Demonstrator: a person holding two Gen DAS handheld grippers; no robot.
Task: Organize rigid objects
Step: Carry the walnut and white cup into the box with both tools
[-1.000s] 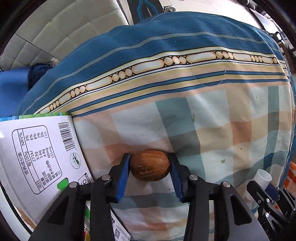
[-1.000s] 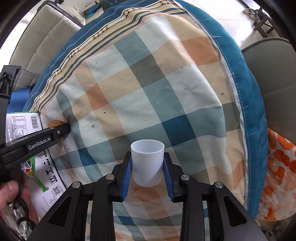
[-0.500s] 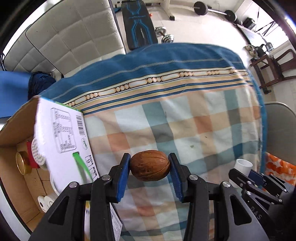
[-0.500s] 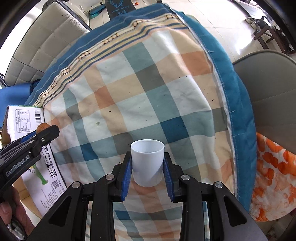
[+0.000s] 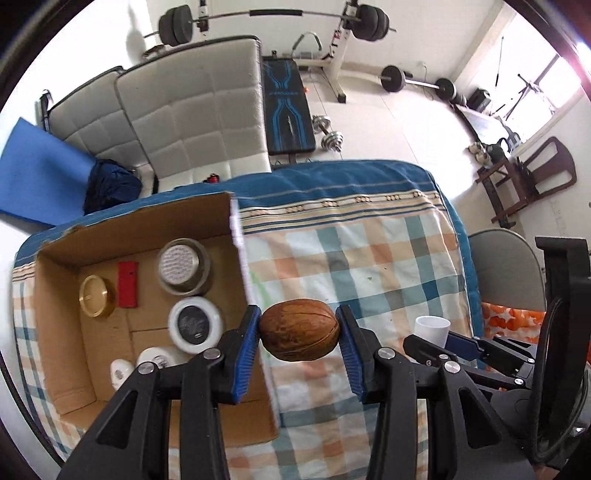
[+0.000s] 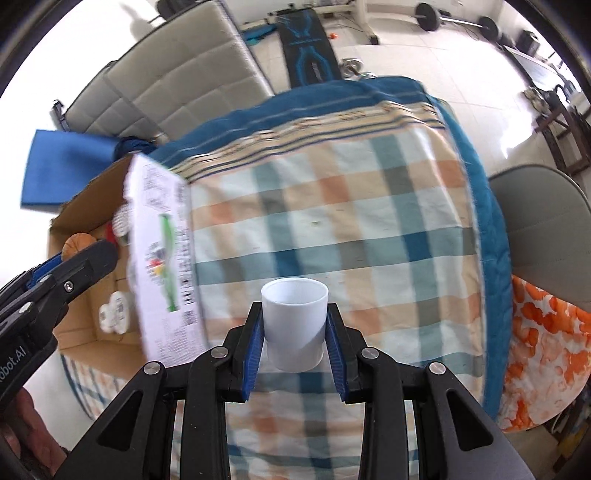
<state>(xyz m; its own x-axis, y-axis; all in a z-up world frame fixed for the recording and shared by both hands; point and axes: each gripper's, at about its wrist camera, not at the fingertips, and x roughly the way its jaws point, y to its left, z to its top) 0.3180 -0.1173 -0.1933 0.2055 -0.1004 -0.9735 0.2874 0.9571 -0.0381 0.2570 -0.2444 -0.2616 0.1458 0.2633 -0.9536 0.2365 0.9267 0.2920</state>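
On my left sits the open cardboard box (image 5: 62, 332) holding a gold tin (image 5: 92, 296), a red block (image 5: 128, 284) and a steel bowl (image 5: 183, 266); its white side label is too blurred to read. My left gripper (image 5: 298, 334), marked "obot.AI" on its body, clamps the brown nut (image 5: 299, 334) by the box's right wall. My right gripper (image 6: 294, 334) pinches the white cup (image 6: 294, 328) above the checked cloth (image 6: 369, 236).

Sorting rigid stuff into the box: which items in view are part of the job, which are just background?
Job:
left gripper holding walnut
right gripper holding white cup
cardboard box with gold tin, red block, steel strainer, white-rimmed lid

Background:
checked tablecloth
barbell rack
dumbbell
grey chair
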